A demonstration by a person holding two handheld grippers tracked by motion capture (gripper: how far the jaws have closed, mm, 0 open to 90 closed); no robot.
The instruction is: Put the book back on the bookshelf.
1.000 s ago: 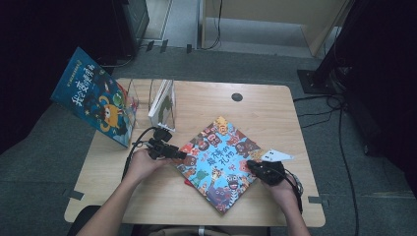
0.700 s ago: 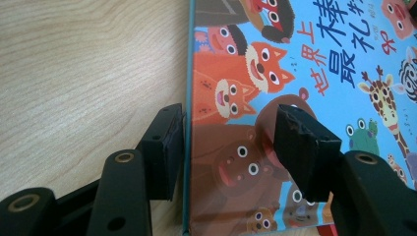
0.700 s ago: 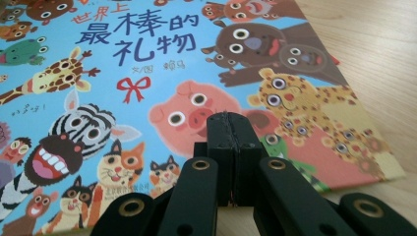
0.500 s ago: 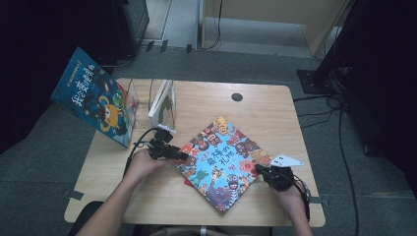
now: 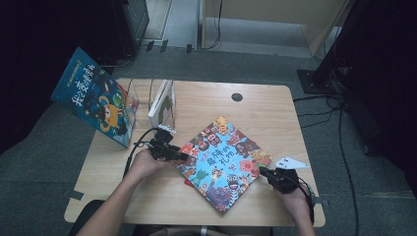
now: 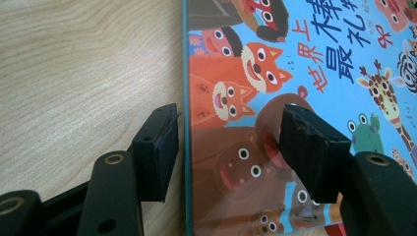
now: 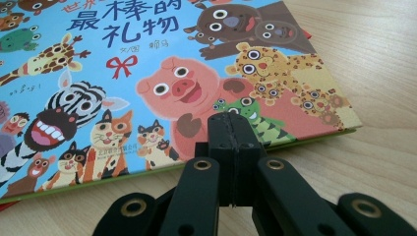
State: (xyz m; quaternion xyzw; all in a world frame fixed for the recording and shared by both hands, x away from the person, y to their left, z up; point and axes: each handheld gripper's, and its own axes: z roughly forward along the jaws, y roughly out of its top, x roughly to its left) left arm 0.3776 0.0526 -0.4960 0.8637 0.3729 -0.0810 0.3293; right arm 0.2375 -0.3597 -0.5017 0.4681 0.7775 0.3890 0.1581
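A picture book (image 5: 223, 162) with cartoon animals on a blue cover lies flat and askew on the wooden table (image 5: 265, 113). My left gripper (image 5: 183, 156) is at the book's left corner. In the left gripper view its jaws (image 6: 228, 115) stand apart and have just been opening. One is over the bare table (image 6: 74, 73), the other over the cover (image 6: 295, 59), with the book's edge between them and neither pad pressing. My right gripper (image 5: 263, 171) is shut and empty. Its tips (image 7: 230, 118) sit just off the book's (image 7: 147, 64) near right edge.
A second blue picture book (image 5: 93, 98) leans off the table's left edge. A clear stand holding a white book (image 5: 164, 103) is at the back left. A black round grommet (image 5: 237, 97) sits near the far edge. Something red (image 5: 188, 182) peeks from under the book.
My right gripper has slid right and a little nearer, off the book's cover to just beyond its edge. The left hand has stayed put.
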